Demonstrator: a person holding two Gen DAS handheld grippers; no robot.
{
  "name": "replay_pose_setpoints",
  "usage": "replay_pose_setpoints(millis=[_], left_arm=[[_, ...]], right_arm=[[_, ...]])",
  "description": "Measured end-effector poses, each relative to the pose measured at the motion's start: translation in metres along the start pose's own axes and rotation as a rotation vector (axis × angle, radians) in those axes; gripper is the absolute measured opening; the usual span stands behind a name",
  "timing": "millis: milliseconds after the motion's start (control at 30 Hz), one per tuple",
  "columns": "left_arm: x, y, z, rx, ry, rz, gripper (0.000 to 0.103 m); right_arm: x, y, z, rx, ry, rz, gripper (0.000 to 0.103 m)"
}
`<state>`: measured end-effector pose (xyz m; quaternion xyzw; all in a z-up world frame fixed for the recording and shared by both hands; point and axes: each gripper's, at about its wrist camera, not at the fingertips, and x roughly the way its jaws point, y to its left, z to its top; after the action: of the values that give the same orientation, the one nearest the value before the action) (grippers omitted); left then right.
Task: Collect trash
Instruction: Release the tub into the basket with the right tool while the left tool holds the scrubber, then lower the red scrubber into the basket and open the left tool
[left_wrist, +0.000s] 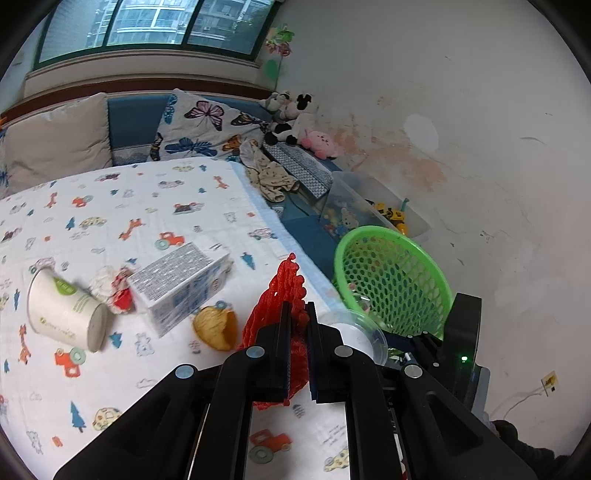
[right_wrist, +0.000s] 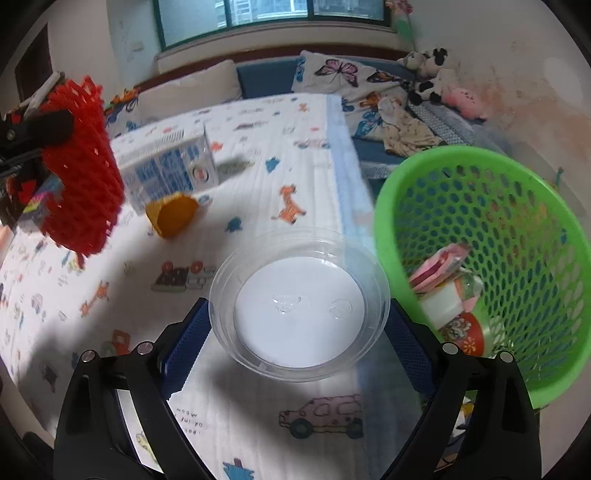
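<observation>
One left gripper (left_wrist: 295, 321) pinches one red foam net (left_wrist: 280, 291); one right gripper (right_wrist: 295, 332) straddles one clear plastic cup (right_wrist: 299, 306), jaws wide beside one green basket (right_wrist: 517, 177).

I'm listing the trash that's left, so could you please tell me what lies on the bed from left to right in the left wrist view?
Paper cup → crumpled red-and-white wrapper → printed carton → yellow paper cup → red foam net in the left gripper → green basket.
</observation>
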<state>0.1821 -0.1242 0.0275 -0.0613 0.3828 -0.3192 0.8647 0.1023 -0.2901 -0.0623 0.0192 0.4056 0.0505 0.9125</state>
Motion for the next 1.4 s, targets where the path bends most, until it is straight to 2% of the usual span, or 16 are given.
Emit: replay_pose_setpoints(millis=[200,300,533,733,933,1300,1400], left_arm=[[0.018,-0.03,0.015,0.044,0.016,-0.047,0.007],[0.029,-0.045,0.023,0.053,0.03,-0.073,0.007],[0.065,-0.092,0.038,0.104,0.074,-0.127,0.007],[0.091,-0.125,0.049,0.144,0.094,-0.149,0.007],[0.118,-0.143,0.052,0.154,0.124,-0.156,0.007],[0.149,-0.155,0.046,0.162,0.159,-0.163,0.008],[0.153,-0.153,0.044,0.148,0.173,-0.166,0.013]], right_arm=[[-0.032,-0.035,0.008,0.085,-0.062,-0.011,0.091],[-0.041,-0.059,0.01,0.128,-0.078,-0.05,0.091],[-0.045,-0.117,0.004,0.249,-0.068,-0.091,0.092],[-0.046,-0.149,-0.003,0.301,-0.058,-0.11,0.093],[-0.054,-0.164,-0.009,0.345,-0.082,-0.106,0.094],[-0.074,-0.165,-0.018,0.339,-0.115,-0.116,0.094],[-0.077,-0.165,-0.02,0.342,-0.12,-0.113,0.094]])
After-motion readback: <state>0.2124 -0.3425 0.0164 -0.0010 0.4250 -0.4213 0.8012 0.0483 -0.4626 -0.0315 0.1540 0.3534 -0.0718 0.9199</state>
